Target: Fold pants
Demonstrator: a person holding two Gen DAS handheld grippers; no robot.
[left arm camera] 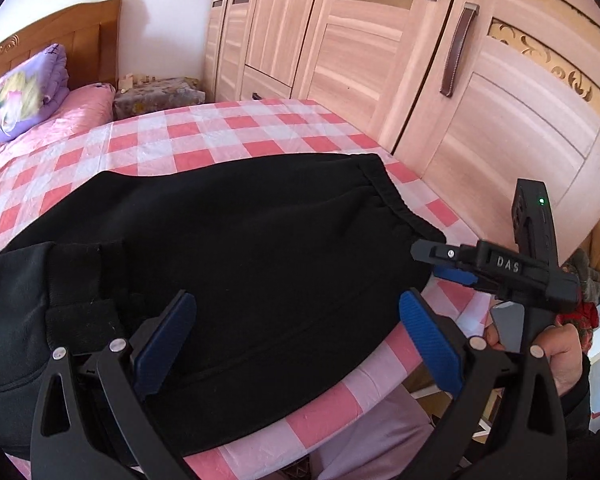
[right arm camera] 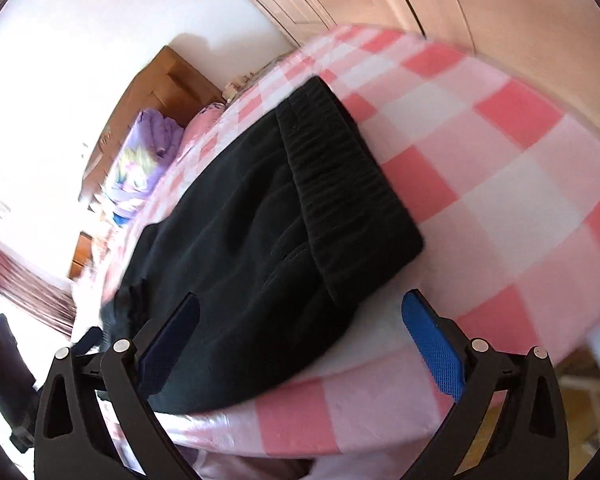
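Note:
The black pants point(left arm camera: 235, 240) lie folded on the pink checked bed sheet point(left arm camera: 187, 136), waistband point(left arm camera: 396, 196) toward the wardrobe side. My left gripper point(left arm camera: 295, 344) is open above the pants' near edge, holding nothing. My right gripper point(left arm camera: 446, 266) shows in the left wrist view beside the waistband corner, a hand on its handle. In the right wrist view the right gripper point(right arm camera: 300, 344) is open over the near edge of the pants point(right arm camera: 235, 264), with the ribbed waistband point(right arm camera: 340, 184) ahead. That view is motion-blurred.
A wooden wardrobe point(left arm camera: 420, 60) runs along the bed's far side. A purple folded quilt point(left arm camera: 23, 92) and pink pillow point(left arm camera: 71, 112) lie by the wooden headboard point(left arm camera: 67, 40). A covered nightstand point(left arm camera: 159, 94) stands beside it. The bed's near edge point(left arm camera: 332, 412) drops off below the grippers.

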